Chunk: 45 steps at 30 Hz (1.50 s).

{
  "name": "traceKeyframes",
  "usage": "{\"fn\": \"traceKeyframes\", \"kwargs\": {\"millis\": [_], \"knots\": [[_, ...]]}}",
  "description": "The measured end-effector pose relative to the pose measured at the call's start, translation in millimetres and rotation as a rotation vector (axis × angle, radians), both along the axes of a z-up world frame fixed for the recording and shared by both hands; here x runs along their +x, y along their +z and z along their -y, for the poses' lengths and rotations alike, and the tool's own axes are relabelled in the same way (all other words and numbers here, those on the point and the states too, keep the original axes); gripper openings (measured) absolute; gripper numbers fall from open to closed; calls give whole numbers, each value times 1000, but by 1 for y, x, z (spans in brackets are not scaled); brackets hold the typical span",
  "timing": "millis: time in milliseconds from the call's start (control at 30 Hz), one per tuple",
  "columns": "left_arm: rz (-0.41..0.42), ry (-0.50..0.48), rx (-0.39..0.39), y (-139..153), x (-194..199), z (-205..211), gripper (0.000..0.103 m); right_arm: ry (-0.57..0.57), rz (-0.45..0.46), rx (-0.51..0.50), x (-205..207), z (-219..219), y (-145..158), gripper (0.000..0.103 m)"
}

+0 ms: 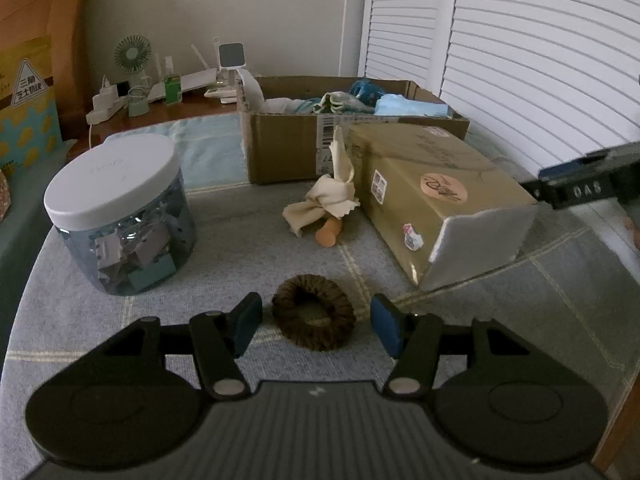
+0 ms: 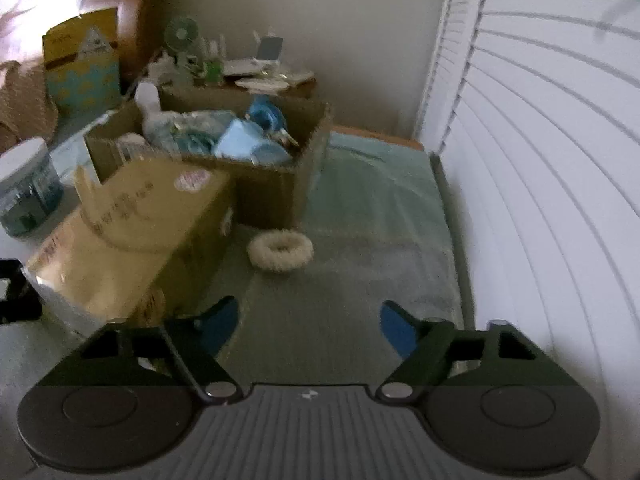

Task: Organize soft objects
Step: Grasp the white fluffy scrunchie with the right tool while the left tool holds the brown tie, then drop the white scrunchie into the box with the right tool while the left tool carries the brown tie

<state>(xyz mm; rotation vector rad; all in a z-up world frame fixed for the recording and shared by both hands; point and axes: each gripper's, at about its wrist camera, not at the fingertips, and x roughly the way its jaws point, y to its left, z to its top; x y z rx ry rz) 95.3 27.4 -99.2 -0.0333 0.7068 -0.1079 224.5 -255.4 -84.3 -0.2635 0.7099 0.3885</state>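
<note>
Here, my left gripper (image 1: pixel 316 326) hangs with its jaws apart around a brown fuzzy scrunchie (image 1: pixel 314 312) lying flat on the grey checked cloth, pads clear of it on both sides, while my right gripper (image 2: pixel 310 330) holds its jaws apart and empty, short of a cream fluffy scrunchie (image 2: pixel 280 249) that lies just beside the open cardboard box (image 2: pixel 280 184). I judge the step to be gathering the loose soft pieces into that box of fabrics. Next, the left jaws must close gently on the brown ring, which looks woolly and squashy.
</note>
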Motion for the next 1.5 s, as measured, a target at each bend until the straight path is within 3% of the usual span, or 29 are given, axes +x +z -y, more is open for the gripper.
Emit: {"fn": "traceKeyframes", "kwargs": {"millis": [133, 400, 567, 733, 967, 1133, 1233, 1400, 1500], "knots": [[0, 4, -3, 0, 1, 0, 60, 43, -4, 8, 12, -7, 0, 64], [-3, 7, -10, 1, 2, -1, 60, 84, -24, 14, 35, -18, -8, 60], [-5, 4, -3, 0, 3, 0, 60, 102, -37, 32, 43, -18, -13, 45], [-6, 2, 1, 1, 3, 0, 60, 97, -25, 14, 39, -23, -13, 38], [-9, -2, 17, 1, 4, 2, 59, 10, -28, 6, 17, -7, -5, 39], [-10, 0, 31, 1, 3, 5, 57, -20, -19, -14, 7, -4, -11, 55], [-8, 4, 41, 1, 1, 8, 57, -29, -9, -15, 11, -5, -13, 59], [-8, 1, 39, 2, 0, 9, 51, -10, 4, -32, 17, -12, -16, 60], [-8, 3, 34, 3, 1, 7, 42, -11, 12, -46, 17, -14, -16, 54]]}}
